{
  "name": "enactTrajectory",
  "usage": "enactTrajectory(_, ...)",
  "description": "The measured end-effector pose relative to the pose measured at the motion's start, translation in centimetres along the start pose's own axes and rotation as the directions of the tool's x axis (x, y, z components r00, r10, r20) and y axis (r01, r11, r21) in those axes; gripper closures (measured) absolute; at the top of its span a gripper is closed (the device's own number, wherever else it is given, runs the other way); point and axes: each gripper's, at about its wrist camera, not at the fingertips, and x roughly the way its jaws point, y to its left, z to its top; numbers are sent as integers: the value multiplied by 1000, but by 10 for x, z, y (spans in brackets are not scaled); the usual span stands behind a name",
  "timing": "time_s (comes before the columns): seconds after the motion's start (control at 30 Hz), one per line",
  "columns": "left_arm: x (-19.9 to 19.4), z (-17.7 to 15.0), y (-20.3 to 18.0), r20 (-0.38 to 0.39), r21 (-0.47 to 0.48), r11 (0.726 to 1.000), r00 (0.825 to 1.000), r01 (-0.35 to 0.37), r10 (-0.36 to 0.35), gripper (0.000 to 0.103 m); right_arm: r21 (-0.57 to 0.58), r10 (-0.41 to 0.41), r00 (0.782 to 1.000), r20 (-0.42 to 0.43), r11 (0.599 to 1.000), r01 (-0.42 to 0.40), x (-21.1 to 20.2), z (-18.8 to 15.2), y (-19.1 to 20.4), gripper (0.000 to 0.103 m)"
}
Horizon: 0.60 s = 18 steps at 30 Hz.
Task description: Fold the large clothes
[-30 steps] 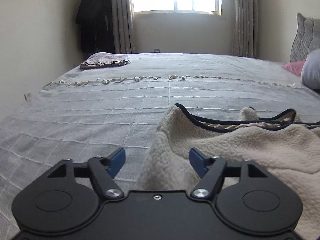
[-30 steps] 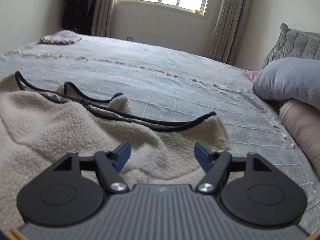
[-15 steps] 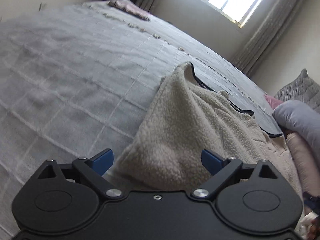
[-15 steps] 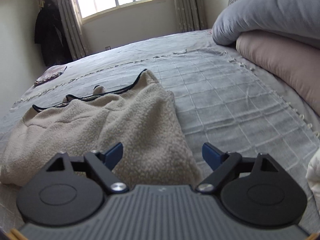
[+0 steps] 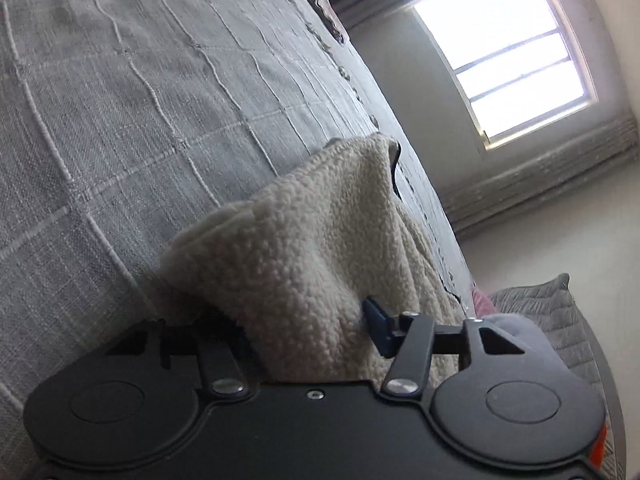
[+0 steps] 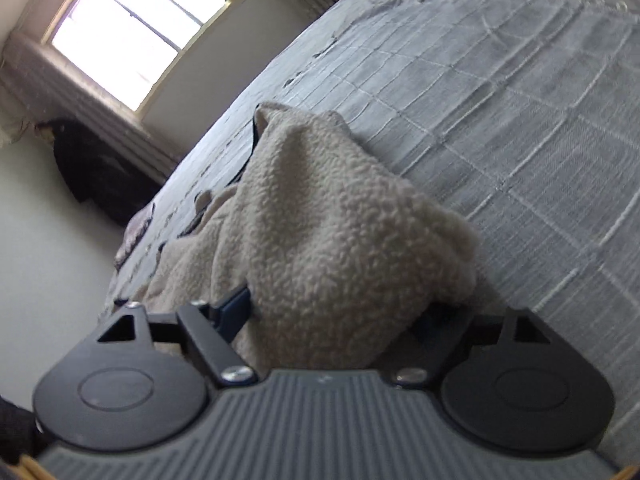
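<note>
The bed (image 5: 132, 92), under a grey grid-stitched bedspread, is the landmark and serves as the folding surface. The cream fleece garment (image 5: 304, 264), edged in dark piping, lies on it spread toward the window (image 5: 508, 52) end, its near edge bunched up off the bedspread at 2 places. That lifted shape looks deliberate: gathering 2 end portions lets the whole width be carried over in a single fold.

Beside the garment, at the head of the bed, sit grey pillows (image 5: 560, 316), out of the fold's path; a small folded cloth (image 6: 136, 228) rests at the far corner near a dark coat (image 6: 92, 164) hanging on the wall.

The left tool (image 5: 308, 332) has just been closing, and its blue pads pinch a thick wad of fleece. The right tool (image 6: 336, 312) has also narrowed its jaws, with fleece filling the gap; 1 pad presses the pile, the other is buried, so it probably grips too. Both tools are rolled sideways, likely to catch the edge flat.
</note>
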Motion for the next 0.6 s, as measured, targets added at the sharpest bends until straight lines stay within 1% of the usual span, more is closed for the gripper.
enactTrajectory(0.03, -2, 1, -2, 15, -10, 1000, 1000, -3, 3, 72, 35, 13, 1000, 21, 999, -14, 2, 4, -3, 39)
enactTrajectory(0.07, -8, 4, -3, 36, -27, 1000, 999, 4, -3, 74, 48, 21, 999, 45, 999, -24, -1, 6, -4, 57)
enactTrajectory(0.1, -15, 6, -5, 57, -45, 999, 998, 22, -19, 77, 57, 33, 997, 71, 998, -37, -8, 10, -3, 67)
enactTrajectory(0.17, -28, 6, -10, 81, -48, 998, 996, 46, -42, 77, 55, 77, 990, 115, 995, -84, -25, 14, 1, 72)
enactTrajectory(0.2, -29, 5, -11, 78, -34, 999, 996, 41, -38, 77, 36, 77, 990, 122, 996, -82, -30, 14, 3, 72)
enactTrajectory(0.27, -22, 2, -9, 37, 10, 1000, 999, -4, 3, 75, 2, 55, 994, 98, 998, -56, -28, 14, 2, 72)
enactTrajectory(0.3, -19, 2, -6, 15, 17, 1000, 1000, -14, 14, 67, -7, 30, 997, 67, 1000, -30, -23, 13, 0, 68)
enactTrajectory(0.33, -17, 3, -2, 7, 8, 1000, 1000, -6, 6, 60, -5, 16, 999, 42, 1000, -16, -19, 11, -5, 65)
enactTrajectory(0.4, -21, 3, 8, 8, 1, 1000, 1000, 4, -4, 52, 33, 52, 998, 38, 998, -53, -17, 10, -15, 55)
enactTrajectory(0.43, -18, 4, 8, 7, -2, 1000, 1000, 7, -7, 47, 55, 65, 997, 35, 996, -67, -15, 11, -18, 53)
enactTrajectory(0.5, -9, 5, 2, 20, -7, 1000, 1000, -3, 3, 43, 81, 62, 998, 34, 995, -65, -11, 13, -18, 48)
enactTrajectory(0.57, -3, 4, -6, 45, -7, 999, 998, -40, 41, 46, 110, 43, 998, 47, 993, -48, -5, 13, -16, 48)
enactTrajectory(0.6, -3, 5, -11, 59, 2, 998, 996, -67, 66, 65, 118, 31, 998, 58, 992, -38, -4, 12, -13, 57)
